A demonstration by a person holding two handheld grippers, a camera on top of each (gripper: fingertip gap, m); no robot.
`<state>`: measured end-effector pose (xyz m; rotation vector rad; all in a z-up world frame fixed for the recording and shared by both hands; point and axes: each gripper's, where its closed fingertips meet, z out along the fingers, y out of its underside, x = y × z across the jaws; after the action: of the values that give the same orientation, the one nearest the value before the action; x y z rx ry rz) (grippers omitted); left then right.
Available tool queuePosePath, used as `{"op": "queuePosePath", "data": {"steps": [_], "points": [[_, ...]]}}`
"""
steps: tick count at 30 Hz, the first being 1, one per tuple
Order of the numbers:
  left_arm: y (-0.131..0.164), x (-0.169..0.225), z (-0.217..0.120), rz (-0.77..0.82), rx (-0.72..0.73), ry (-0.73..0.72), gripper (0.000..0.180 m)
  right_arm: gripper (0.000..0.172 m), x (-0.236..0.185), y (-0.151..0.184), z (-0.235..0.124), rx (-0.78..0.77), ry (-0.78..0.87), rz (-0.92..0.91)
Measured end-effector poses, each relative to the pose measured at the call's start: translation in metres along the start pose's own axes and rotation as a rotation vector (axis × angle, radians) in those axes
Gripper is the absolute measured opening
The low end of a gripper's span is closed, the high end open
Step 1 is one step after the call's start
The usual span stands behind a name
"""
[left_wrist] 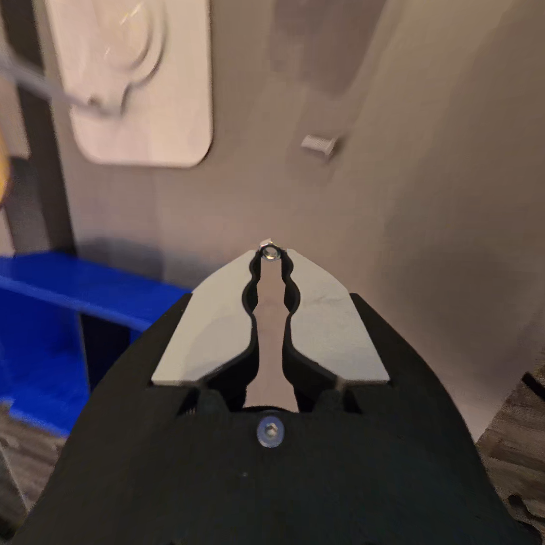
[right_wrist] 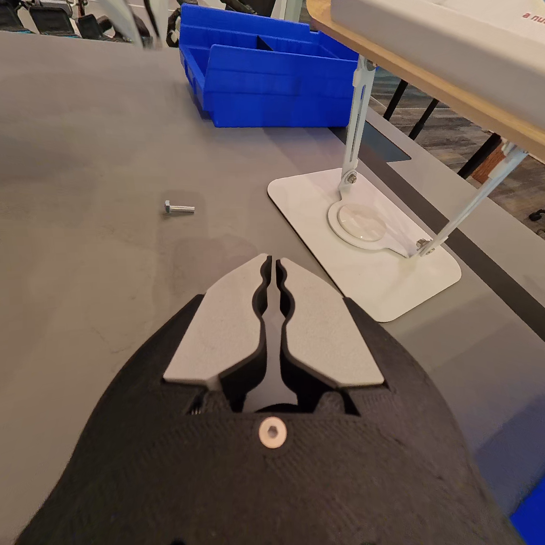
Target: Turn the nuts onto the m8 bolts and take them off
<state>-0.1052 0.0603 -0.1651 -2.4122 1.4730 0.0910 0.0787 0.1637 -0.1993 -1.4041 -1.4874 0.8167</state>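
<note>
In the left wrist view my left gripper (left_wrist: pixel 270 254) is shut on a small silver hex nut (left_wrist: pixel 269 253), pinched between the two fingertips with its hole facing the camera, above the grey table (left_wrist: pixel 413 236). A silver bolt (left_wrist: pixel 318 145) lies blurred on the table farther ahead. In the right wrist view my right gripper (right_wrist: pixel 272 261) is shut with nothing between its fingertips, hovering over the table (right_wrist: pixel 88 177). The same bolt (right_wrist: pixel 178 208) lies on its side to the front left of it, head to the left.
A blue plastic bin (right_wrist: pixel 265 85) stands at the back of the table and shows at the left in the left wrist view (left_wrist: pixel 44 309). A white stand base (right_wrist: pixel 383 280) with a round lens sits at the right, under a raised wooden board (right_wrist: pixel 413 76). The base also shows in the left wrist view (left_wrist: pixel 141 88).
</note>
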Motion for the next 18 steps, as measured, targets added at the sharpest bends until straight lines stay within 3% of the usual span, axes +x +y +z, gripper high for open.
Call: {"op": "queuePosePath", "data": {"steps": [3, 6, 11, 18], "points": [[-0.057, 0.031, 0.036, 0.004, 0.067, 0.09, 0.013, 0.002, 0.001, 0.0, -0.001, 0.001, 0.005, -0.007], [-0.088, 0.042, 0.066, -0.008, 0.083, 0.144, 0.013, 0.002, 0.004, 0.002, -0.002, 0.0, 0.013, -0.004], [-0.093, 0.047, 0.107, -0.009, -0.034, 0.176, 0.013, 0.001, 0.005, 0.005, -0.002, 0.003, 0.004, 0.016], [-0.09, 0.052, 0.126, -0.058, -0.062, 0.216, 0.014, 0.002, 0.004, 0.005, -0.002, 0.007, -0.004, 0.025]]}}
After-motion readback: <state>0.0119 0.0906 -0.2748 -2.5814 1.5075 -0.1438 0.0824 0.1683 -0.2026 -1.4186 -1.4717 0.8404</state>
